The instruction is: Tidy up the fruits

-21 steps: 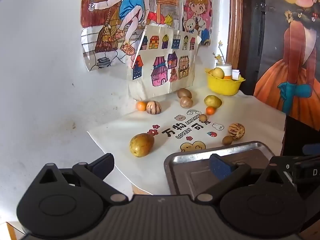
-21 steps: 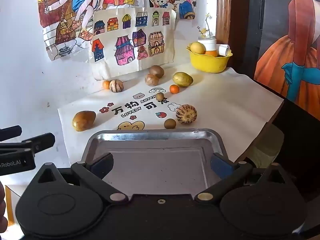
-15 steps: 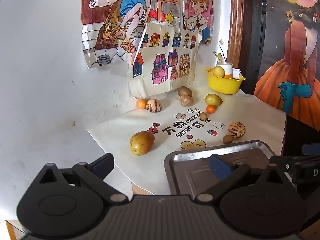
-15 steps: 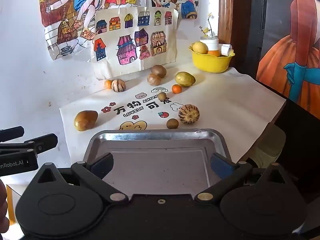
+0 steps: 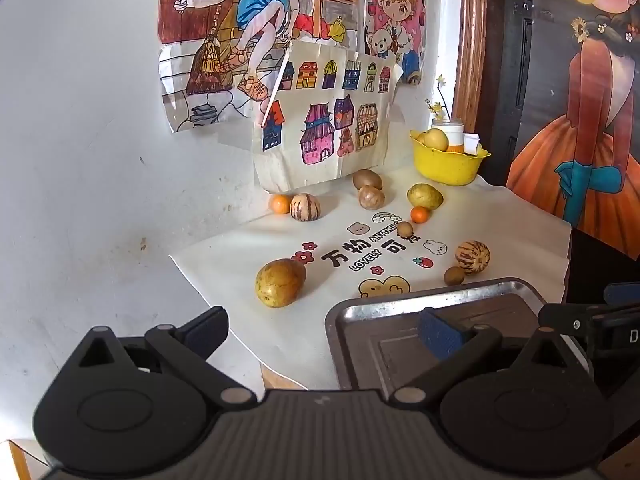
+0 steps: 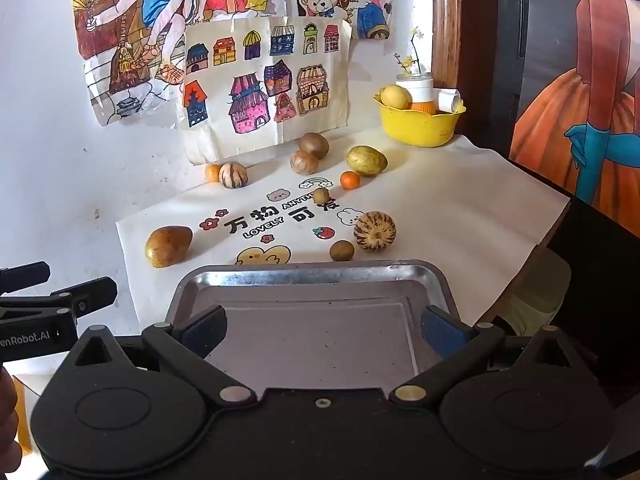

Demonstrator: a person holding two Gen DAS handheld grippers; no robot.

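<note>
Right wrist view: right gripper (image 6: 322, 330) tilts downward, wide apart, over tray (image 6: 312, 276).

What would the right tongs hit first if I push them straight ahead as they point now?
Most likely the metal tray: the open right tongs point down over its bare floor, with nothing between. The small brown fruit lies beyond its far rim. Depth is uncertain.

Black tongs (image 6: 324, 330), blue pads (image 6: 438, 330), round pivots
</note>
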